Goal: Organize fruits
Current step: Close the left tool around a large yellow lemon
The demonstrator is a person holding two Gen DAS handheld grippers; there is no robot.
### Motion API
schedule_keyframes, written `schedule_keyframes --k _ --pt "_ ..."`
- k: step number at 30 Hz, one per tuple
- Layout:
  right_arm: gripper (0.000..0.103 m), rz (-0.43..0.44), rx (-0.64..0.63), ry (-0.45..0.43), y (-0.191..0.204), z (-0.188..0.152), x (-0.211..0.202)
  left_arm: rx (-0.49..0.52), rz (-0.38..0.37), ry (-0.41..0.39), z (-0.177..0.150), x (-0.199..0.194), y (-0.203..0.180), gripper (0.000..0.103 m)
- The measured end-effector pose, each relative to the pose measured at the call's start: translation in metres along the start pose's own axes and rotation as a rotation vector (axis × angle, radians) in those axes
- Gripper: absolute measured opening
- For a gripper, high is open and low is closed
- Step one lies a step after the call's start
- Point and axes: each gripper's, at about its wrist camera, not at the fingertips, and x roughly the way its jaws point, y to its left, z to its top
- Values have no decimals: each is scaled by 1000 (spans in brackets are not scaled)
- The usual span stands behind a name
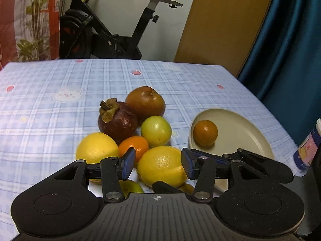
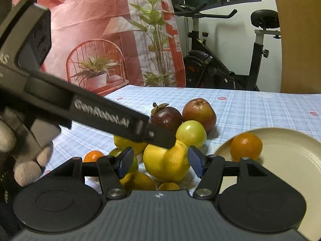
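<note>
A pile of fruit lies on the checked tablecloth: a yellow lemon (image 1: 161, 165) in front, a second lemon (image 1: 97, 147), a small orange (image 1: 134, 145), a green fruit (image 1: 156, 131), a mangosteen (image 1: 117, 120) and a brown fruit (image 1: 146, 100). A cream plate (image 1: 240, 132) at the right holds one orange (image 1: 205, 133). My left gripper (image 1: 158, 163) is open, its pads on either side of the front lemon. My right gripper (image 2: 160, 161) is open around the same lemon (image 2: 166, 163). The left gripper's body crosses the right wrist view, its tip (image 2: 160, 136) over the lemon. The plate (image 2: 284, 160) and orange (image 2: 246, 146) also show there.
An exercise bike (image 1: 104, 26) stands behind the table. A patterned cup (image 1: 307, 150) sits at the right table edge. A gloved hand (image 2: 22, 152) holds the left gripper. More small fruits (image 2: 138, 180) lie under my right gripper. A blue curtain (image 1: 291, 40) hangs at the right.
</note>
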Motion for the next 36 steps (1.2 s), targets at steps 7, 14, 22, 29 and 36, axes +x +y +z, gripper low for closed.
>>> schedule_keyframes --k 7,14,22,29,36 --pt "63 -5 -5 -7 0 -2 0 -34 -12 1 -3 0 7 62" --pt "61 -11 45 14 -8 -3 3 -49 -25 -10 -6 -2 13 64" --pt "59 16 73 65 -12 -4 11 -81 -41 -3 -8 -1 15 64" --pt "59 19 82 67 -12 -5 11 -68 -57 33 -4 9 13 67" --pt "59 20 84 68 -11 -5 12 -28 -70 57 -4 18 10 68"
